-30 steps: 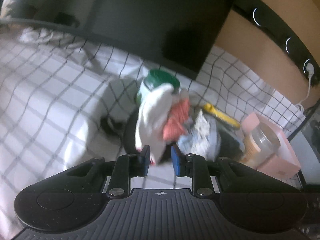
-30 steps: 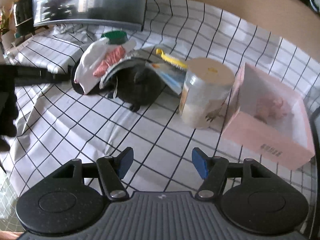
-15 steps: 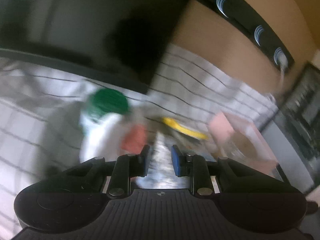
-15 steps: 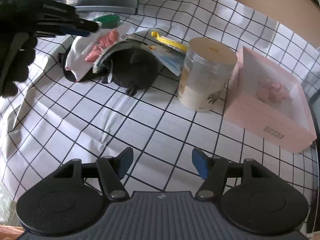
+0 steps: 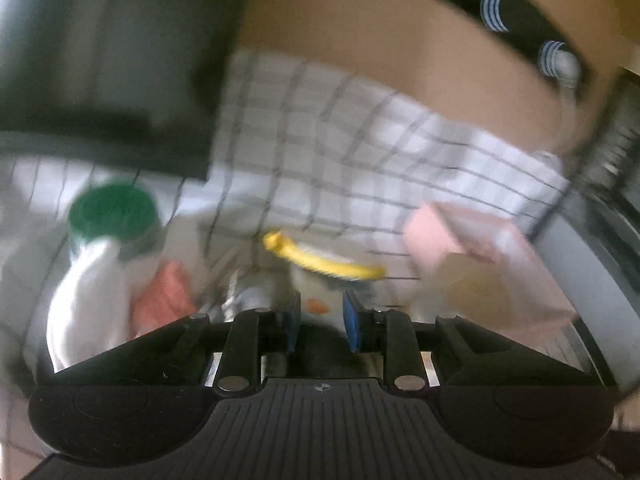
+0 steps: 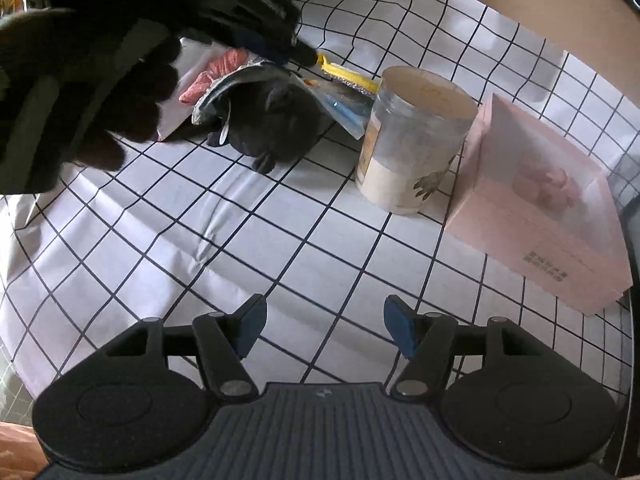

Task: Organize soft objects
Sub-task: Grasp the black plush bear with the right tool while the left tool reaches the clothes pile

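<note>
The dark plush toy [image 6: 276, 124] lies on the checked cloth [image 6: 280, 232] in the far pile, under a plastic packet [image 6: 340, 106], with white and coral fabric [image 6: 224, 66] just beside it. The left gripper [image 5: 319, 316], held in a black-gloved hand [image 6: 80, 80], hangs directly over that pile, tips angled down, fingers narrowly parted and holding nothing. The right gripper [image 6: 324, 320] hovers well back, fingers spread wide, so the left is nearer

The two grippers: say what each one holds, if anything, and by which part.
Neither holds anything. The right gripper is open above bare cloth. The left gripper is open, with no object clamped, over the pile.
</note>
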Demonstrator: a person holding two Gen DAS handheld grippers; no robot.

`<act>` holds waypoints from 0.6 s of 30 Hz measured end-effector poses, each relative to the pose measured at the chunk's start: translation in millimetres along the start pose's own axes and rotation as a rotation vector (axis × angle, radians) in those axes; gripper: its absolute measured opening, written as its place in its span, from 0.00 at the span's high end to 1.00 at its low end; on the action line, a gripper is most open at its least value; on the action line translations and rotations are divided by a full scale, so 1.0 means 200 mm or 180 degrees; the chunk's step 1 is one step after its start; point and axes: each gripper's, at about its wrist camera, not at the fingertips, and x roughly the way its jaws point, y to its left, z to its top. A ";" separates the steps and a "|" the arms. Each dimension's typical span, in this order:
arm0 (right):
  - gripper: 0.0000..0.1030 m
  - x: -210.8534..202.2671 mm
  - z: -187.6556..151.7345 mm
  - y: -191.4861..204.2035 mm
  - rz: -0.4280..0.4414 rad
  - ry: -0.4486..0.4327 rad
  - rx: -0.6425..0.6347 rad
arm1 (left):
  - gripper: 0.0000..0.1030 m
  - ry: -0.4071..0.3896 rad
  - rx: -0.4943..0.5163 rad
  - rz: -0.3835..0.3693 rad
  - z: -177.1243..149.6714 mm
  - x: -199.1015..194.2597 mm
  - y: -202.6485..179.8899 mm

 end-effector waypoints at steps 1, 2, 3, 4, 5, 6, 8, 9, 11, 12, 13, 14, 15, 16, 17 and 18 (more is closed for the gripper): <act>0.37 -0.01 0.00 -0.01 0.0048 -0.0038 -0.0006 | 0.75 0.0094 -0.0067 0.0047 -0.01 0.03 0.02; 0.37 -0.02 0.00 -0.02 0.0073 -0.0084 -0.0022 | 0.75 0.0141 -0.0097 0.0055 -0.02 0.03 0.03; 0.37 -0.02 0.01 -0.03 0.0082 -0.0122 -0.0035 | 0.75 0.0124 -0.0092 0.0043 -0.05 0.01 0.03; 0.36 -0.03 0.01 -0.05 0.0097 -0.0162 -0.0040 | 0.75 0.0141 -0.0077 0.0023 -0.07 -0.03 0.02; 0.36 -0.03 0.01 -0.07 0.0120 -0.0191 -0.0037 | 0.75 0.0153 -0.0077 -0.0008 -0.09 -0.08 0.01; 0.36 -0.03 0.01 -0.09 0.0153 -0.0219 -0.0032 | 0.75 0.0162 -0.0089 -0.0049 -0.12 -0.12 0.00; 0.36 -0.01 0.02 -0.12 0.0179 -0.0248 -0.0036 | 0.75 0.0205 -0.0092 -0.0144 -0.20 -0.22 -0.02; 0.36 0.00 0.02 -0.14 0.0181 -0.0251 -0.0037 | 0.75 0.0247 -0.0084 -0.0172 -0.24 -0.27 -0.03; 0.36 0.01 0.01 -0.17 0.0208 -0.0269 -0.0031 | 0.75 0.0399 -0.0071 -0.0205 -0.31 -0.33 -0.07; 0.36 0.02 0.01 -0.19 0.0226 -0.0278 -0.0028 | 0.75 0.0494 -0.0069 -0.0174 -0.35 -0.34 -0.08; 0.36 0.03 0.01 -0.20 0.0242 -0.0275 -0.0018 | 0.75 0.0575 -0.0065 -0.0098 -0.39 -0.35 -0.09; 0.36 0.04 0.01 -0.22 0.0257 -0.0266 -0.0006 | 0.75 0.0627 -0.0054 -0.0031 -0.43 -0.35 -0.09; 0.36 0.04 0.00 -0.23 0.0277 -0.0246 0.0003 | 0.75 0.0668 -0.0041 0.0015 -0.47 -0.36 -0.10; 0.36 0.05 0.00 -0.24 0.0295 -0.0231 0.0008 | 0.75 0.0691 -0.0041 0.0027 -0.50 -0.37 -0.11; 0.36 0.05 0.00 -0.24 0.0313 -0.0230 0.0005 | 0.75 0.0690 -0.0053 0.0010 -0.52 -0.38 -0.11; 0.36 0.05 0.00 -0.24 0.0326 -0.0242 -0.0004 | 0.75 0.0671 -0.0070 -0.0027 -0.53 -0.40 -0.12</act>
